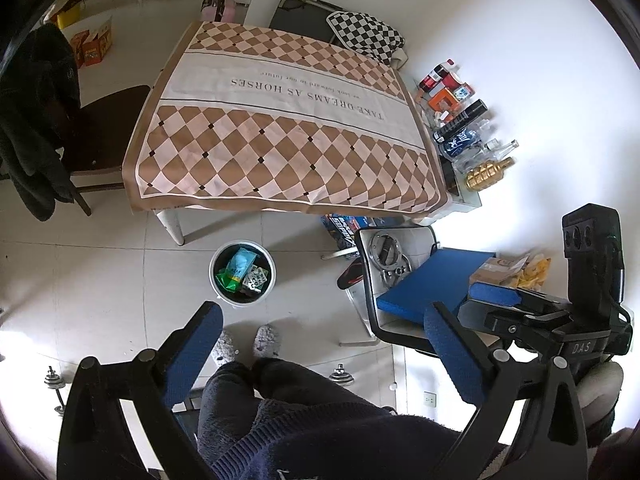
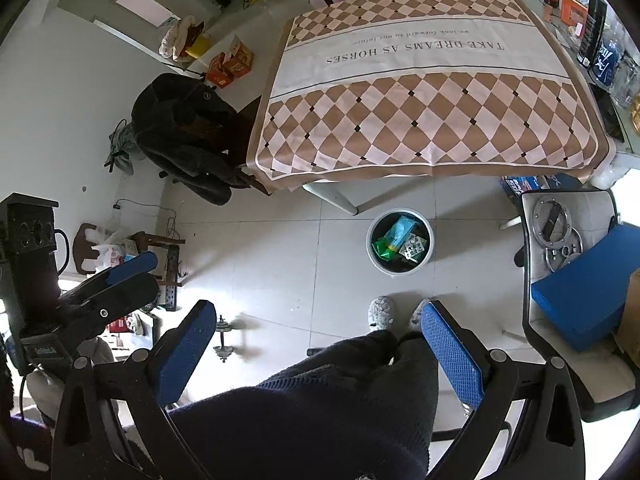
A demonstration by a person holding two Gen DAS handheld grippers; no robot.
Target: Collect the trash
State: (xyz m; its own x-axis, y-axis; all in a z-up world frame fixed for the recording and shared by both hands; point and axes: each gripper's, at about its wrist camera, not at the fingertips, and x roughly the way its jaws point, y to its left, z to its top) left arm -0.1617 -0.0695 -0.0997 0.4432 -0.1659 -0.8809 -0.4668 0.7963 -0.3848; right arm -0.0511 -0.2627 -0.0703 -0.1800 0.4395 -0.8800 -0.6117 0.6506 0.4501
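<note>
Both your left gripper (image 1: 324, 344) and right gripper (image 2: 320, 340) gape wide, empty; wrappers in the bin (image 1: 243, 271) look light, crinkly — pinch an edge.

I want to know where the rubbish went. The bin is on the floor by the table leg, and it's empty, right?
Not quite. The bin does stand on the floor by the table leg, but it isn't empty: the right wrist view shows wrappers and packets inside, green and light blue among them.

Glossy tiled floor (image 1: 100, 280); matt cloth tablecloth (image 1: 280, 128); smooth plastic bin (image 1: 216, 280).
</note>
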